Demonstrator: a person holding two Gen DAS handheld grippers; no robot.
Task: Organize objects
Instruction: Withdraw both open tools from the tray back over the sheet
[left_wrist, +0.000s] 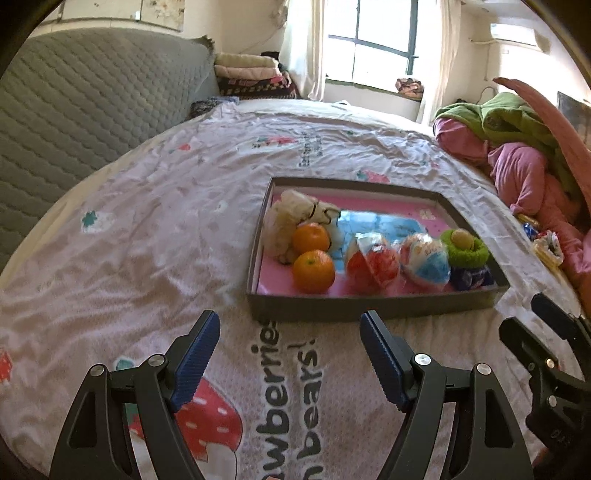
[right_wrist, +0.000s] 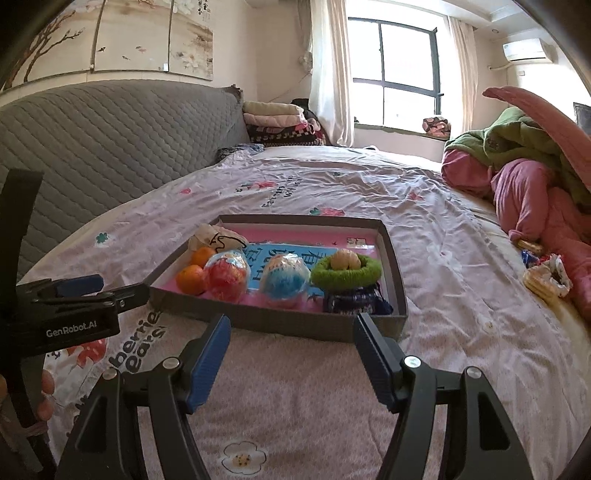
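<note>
A shallow grey box with a pink floor (left_wrist: 373, 308) (right_wrist: 280, 320) lies on the bed. Inside are two oranges (left_wrist: 314, 268) (right_wrist: 191, 279), a red wrapped ball (left_wrist: 373, 265) (right_wrist: 225, 277), a blue-and-white wrapped ball (left_wrist: 428, 263) (right_wrist: 286, 278), a green ring holding a tan lump (left_wrist: 464, 246) (right_wrist: 345, 271), a dark blue packet (left_wrist: 472, 278) (right_wrist: 351, 302), a crumpled pale bag (left_wrist: 291, 214) (right_wrist: 216, 238) and a blue sheet (left_wrist: 384, 223) (right_wrist: 273, 254). My left gripper (left_wrist: 290, 323) hovers open just before the box's near wall, empty. My right gripper (right_wrist: 291, 325) is open too, at the near wall's right half, empty.
The bed carries a pale pink printed cover (left_wrist: 147, 240) (right_wrist: 443, 258). A grey quilted headboard (left_wrist: 92, 99) (right_wrist: 110, 140) rises at the left. Pink and green bedding (left_wrist: 524, 147) (right_wrist: 535, 177) is heaped at the right, with snack wrappers (left_wrist: 546, 247) (right_wrist: 546, 277) beside it. Folded blankets (right_wrist: 280, 122) sit by the window.
</note>
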